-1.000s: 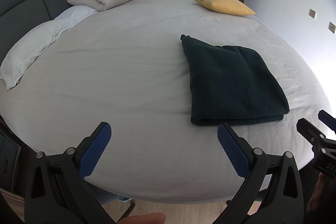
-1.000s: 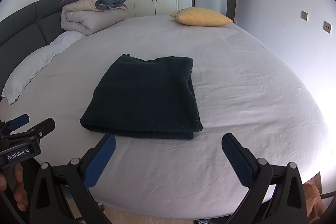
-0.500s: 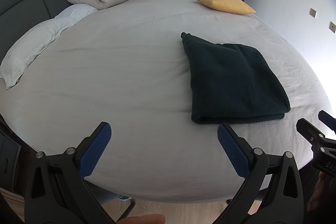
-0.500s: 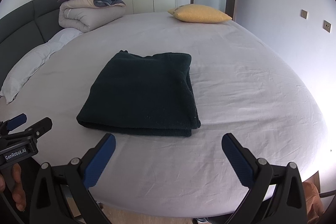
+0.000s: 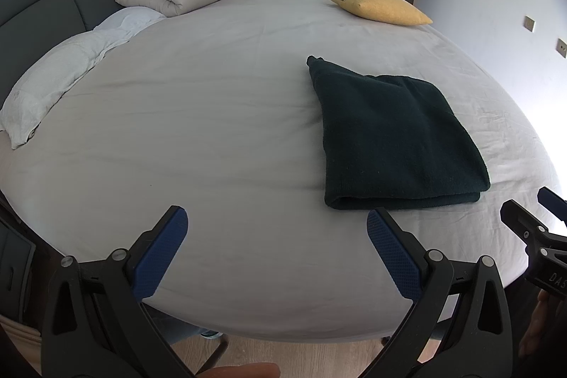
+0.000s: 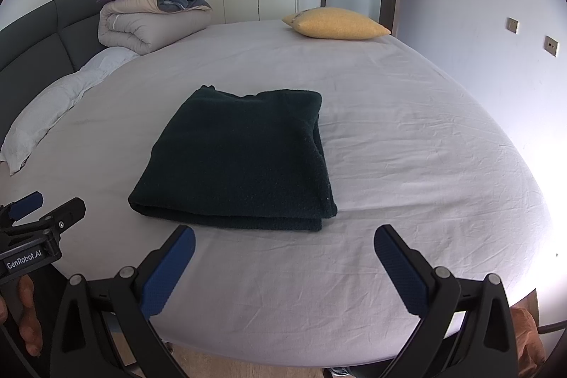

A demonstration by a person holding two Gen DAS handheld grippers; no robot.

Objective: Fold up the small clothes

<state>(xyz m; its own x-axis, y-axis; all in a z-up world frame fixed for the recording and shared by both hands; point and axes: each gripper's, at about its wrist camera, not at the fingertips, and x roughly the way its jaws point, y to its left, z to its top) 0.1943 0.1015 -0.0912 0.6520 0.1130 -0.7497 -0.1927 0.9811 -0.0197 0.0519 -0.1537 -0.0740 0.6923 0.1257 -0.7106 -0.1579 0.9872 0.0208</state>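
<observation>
Folded dark sweater on the bed; left gripper and right gripper hover with fingers spread, empty. Likely soft, thick and limp: best pinched at the near corners.

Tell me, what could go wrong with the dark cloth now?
The cloth lies folded on the bed, and both hand-held grippers, left and right, are open and off it. Grabbing only the top layer at its thick near edge might undo the fold. A push might rumple the wrinkled sheet under it.
</observation>
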